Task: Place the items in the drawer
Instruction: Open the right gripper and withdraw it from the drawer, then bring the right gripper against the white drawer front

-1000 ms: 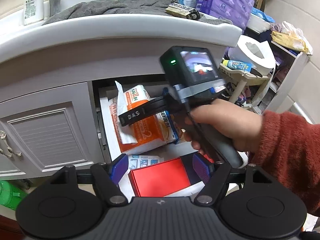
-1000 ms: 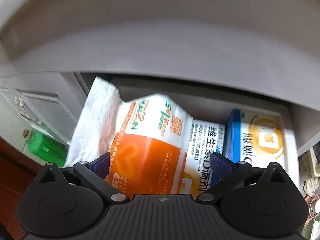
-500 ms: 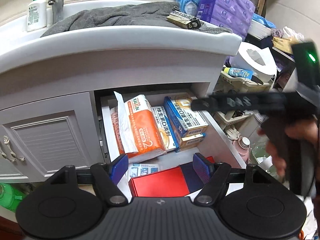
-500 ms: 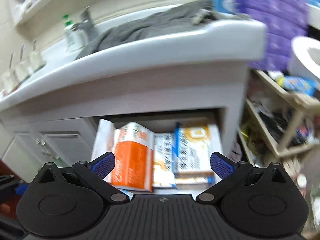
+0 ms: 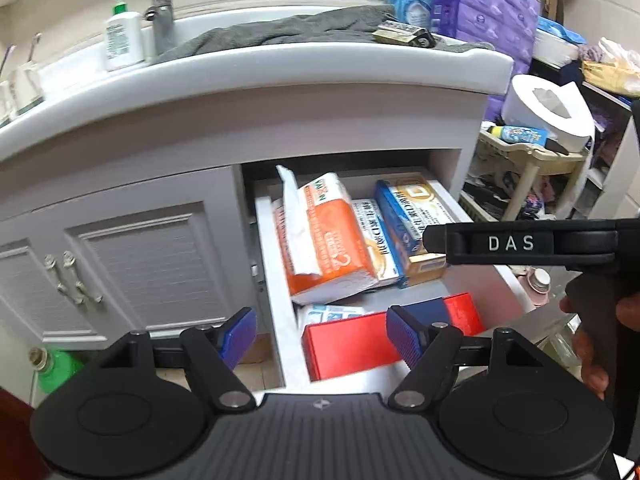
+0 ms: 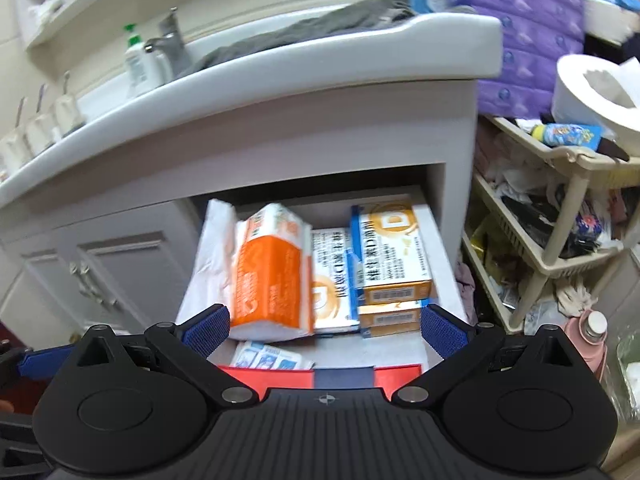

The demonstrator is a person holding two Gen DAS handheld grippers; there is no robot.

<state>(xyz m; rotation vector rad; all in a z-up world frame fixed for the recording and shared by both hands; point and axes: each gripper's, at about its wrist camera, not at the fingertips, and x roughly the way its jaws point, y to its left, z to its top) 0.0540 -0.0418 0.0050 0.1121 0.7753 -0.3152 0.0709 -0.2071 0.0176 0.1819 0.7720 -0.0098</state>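
With both the left gripper (image 5: 316, 330) and right gripper (image 6: 325, 326) spread wide and empty, we judge the orange tissue pack (image 6: 272, 268) in the drawer (image 6: 438, 240) soft and light, best pinched across its flanks.

home bathroom, cluttered. evidence: white washbasin (image 5: 280, 56) on a grey vanity cabinet (image 5: 140, 264), chrome faucet (image 5: 162, 12) at 11 o'clock with a pump soap bottle (image 5: 122, 36) just beside it; toothbrush cups (image 6: 36, 128) along the ledge at 9 o'clock; grey towel (image 5: 288, 30) draped in the basin; purple tissue packs (image 5: 488, 12) stacked at 1 o'clock; large toilet-paper roll (image 5: 548, 110) on a beige plastic rack (image 6: 560, 200) at 3 o'clock; open vanity drawer (image 5: 276, 292) holding medicine boxes (image 6: 388, 252) and a tissue pack (image 5: 332, 240).
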